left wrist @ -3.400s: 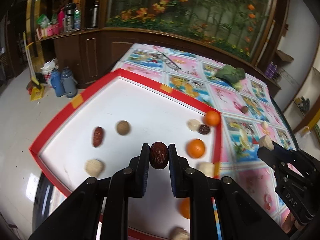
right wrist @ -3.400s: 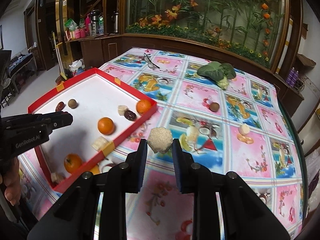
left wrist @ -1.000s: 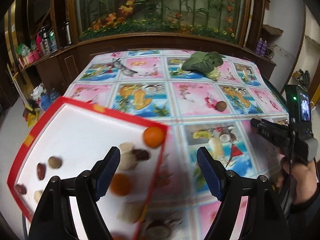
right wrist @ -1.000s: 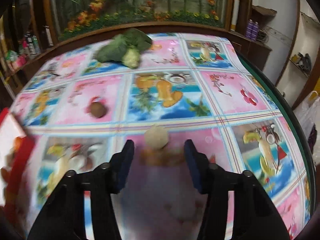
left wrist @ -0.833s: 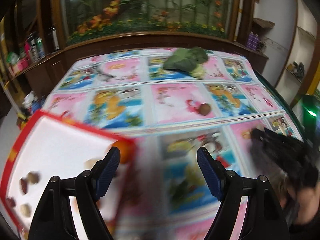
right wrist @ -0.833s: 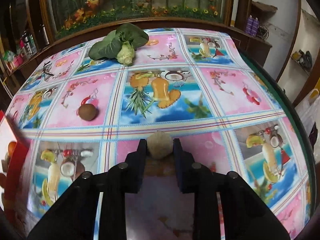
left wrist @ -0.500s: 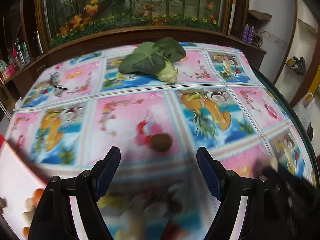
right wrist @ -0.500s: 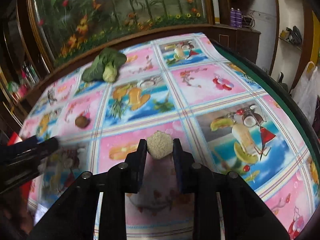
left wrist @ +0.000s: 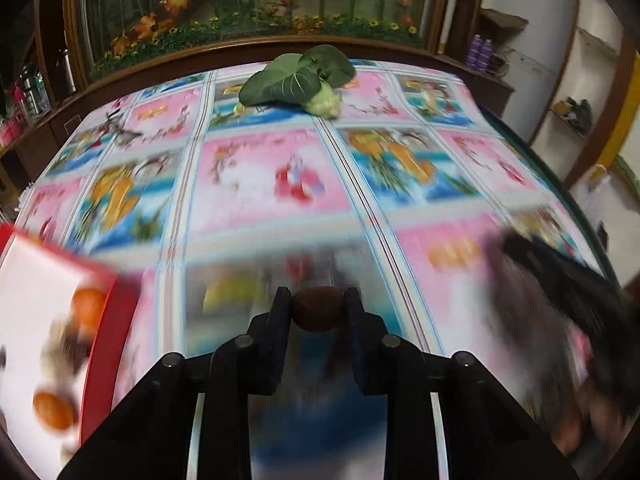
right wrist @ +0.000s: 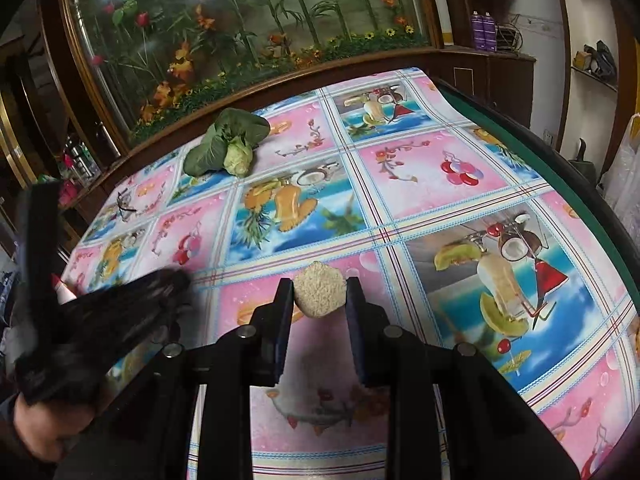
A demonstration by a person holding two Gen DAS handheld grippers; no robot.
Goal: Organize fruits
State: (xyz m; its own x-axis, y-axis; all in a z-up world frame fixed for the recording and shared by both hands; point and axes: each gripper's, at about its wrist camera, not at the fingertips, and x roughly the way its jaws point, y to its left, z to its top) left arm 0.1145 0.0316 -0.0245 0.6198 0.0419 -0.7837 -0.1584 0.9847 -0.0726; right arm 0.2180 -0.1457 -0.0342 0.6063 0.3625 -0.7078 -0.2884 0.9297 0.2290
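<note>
Left gripper (left wrist: 319,307) clamped on brown fruit (left wrist: 318,309), long axis crosswise between the fingers. Right gripper (right wrist: 319,295) clamped on beige rough ball (right wrist: 319,294), above surface (right wrist: 420,168).

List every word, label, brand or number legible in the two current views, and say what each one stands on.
No text can be read in either view.
The tablecloth bears only fruit pictures, no lettering.
The purple bottles on the back counter have labels too small to read.
The left gripper is motion-blurred; any marking on it is unreadable.
</note>
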